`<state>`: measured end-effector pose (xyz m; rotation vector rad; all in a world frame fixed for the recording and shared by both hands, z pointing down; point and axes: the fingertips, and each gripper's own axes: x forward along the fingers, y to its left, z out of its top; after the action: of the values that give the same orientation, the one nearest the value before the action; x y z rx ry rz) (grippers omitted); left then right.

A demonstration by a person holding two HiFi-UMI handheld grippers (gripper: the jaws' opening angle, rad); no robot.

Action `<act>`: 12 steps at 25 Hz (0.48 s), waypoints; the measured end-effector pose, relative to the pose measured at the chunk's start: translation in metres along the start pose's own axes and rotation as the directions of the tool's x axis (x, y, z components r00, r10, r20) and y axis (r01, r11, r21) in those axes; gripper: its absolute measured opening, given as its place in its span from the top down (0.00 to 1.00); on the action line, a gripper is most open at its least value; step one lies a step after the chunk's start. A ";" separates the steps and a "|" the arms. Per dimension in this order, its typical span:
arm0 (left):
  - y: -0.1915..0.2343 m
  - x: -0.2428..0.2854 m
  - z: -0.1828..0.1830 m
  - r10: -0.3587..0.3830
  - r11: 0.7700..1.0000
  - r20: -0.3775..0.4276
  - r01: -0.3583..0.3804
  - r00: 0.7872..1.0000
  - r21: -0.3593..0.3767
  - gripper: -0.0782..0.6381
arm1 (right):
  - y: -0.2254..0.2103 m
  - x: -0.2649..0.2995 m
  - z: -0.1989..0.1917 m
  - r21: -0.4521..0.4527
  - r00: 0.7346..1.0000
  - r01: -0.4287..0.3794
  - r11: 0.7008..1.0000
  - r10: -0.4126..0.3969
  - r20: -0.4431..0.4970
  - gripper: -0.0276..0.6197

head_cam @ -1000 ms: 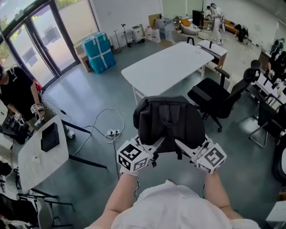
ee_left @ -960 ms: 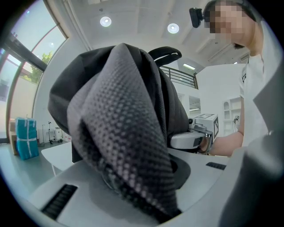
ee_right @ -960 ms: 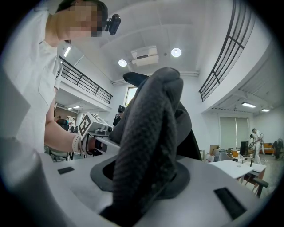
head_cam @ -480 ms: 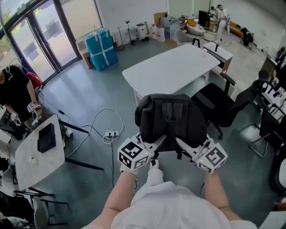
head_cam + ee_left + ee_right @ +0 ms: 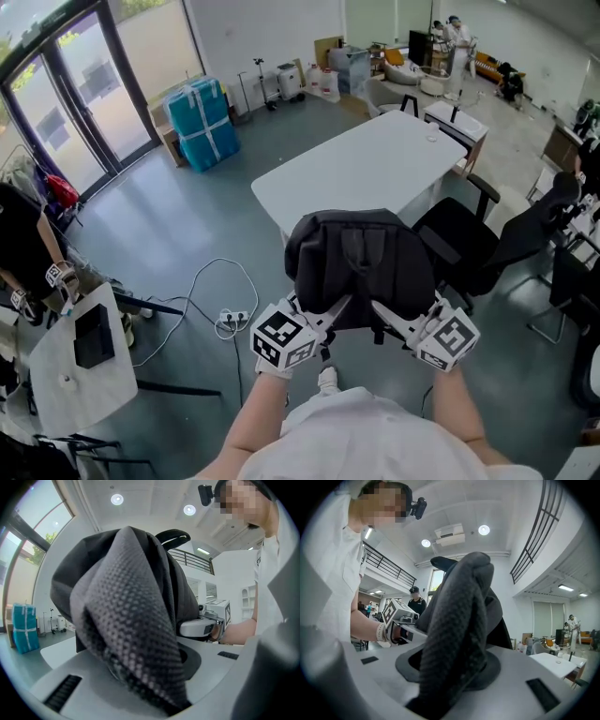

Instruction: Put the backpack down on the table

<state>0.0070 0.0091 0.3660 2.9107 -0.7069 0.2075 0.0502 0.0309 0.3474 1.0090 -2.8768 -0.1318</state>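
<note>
Left gripper (image 5: 330, 309): jaws are clamped on the backpack's (image 5: 361, 267) mesh strap (image 5: 136, 634).
Right gripper (image 5: 386, 314): jaws are clamped on the other strap (image 5: 459, 634).
Head view only: white table (image 5: 356, 164) is seen beyond the jaws, grey floor (image 5: 187, 234) below.

- Backpack (image 5: 361, 262): off the floor, between the left tongs (image 5: 337, 306) on its left and the right tongs (image 5: 378, 307) on its right.
- Counter (image 5: 356, 164): just beyond the backpack.
- Office chair (image 5: 473, 248): right of the counter's near end.
- Wrapped boxes (image 5: 199, 122): far left, beside the glass doors (image 5: 84, 103).
- Power strip (image 5: 230, 320): on the floor, left of the backpack.
- Second counter (image 5: 66, 370): lower left, with a flat device (image 5: 92, 335) on it.
</note>
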 end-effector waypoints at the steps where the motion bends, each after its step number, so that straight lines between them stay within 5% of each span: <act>1: 0.013 0.004 0.003 -0.005 1.000 0.000 0.005 1.000 0.001 0.79 | -0.010 0.010 0.001 0.000 1.000 0.005 1.000 -0.005 0.000 0.72; 12: 0.105 0.027 0.022 -0.022 0.999 -0.001 0.022 1.000 0.024 0.79 | -0.070 0.085 0.002 0.001 1.000 0.023 1.000 -0.023 0.013 0.72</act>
<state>-0.0157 -0.0995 0.3597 2.9400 -0.6760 0.2163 0.0270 -0.0767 0.3420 1.0452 -2.8780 -0.1384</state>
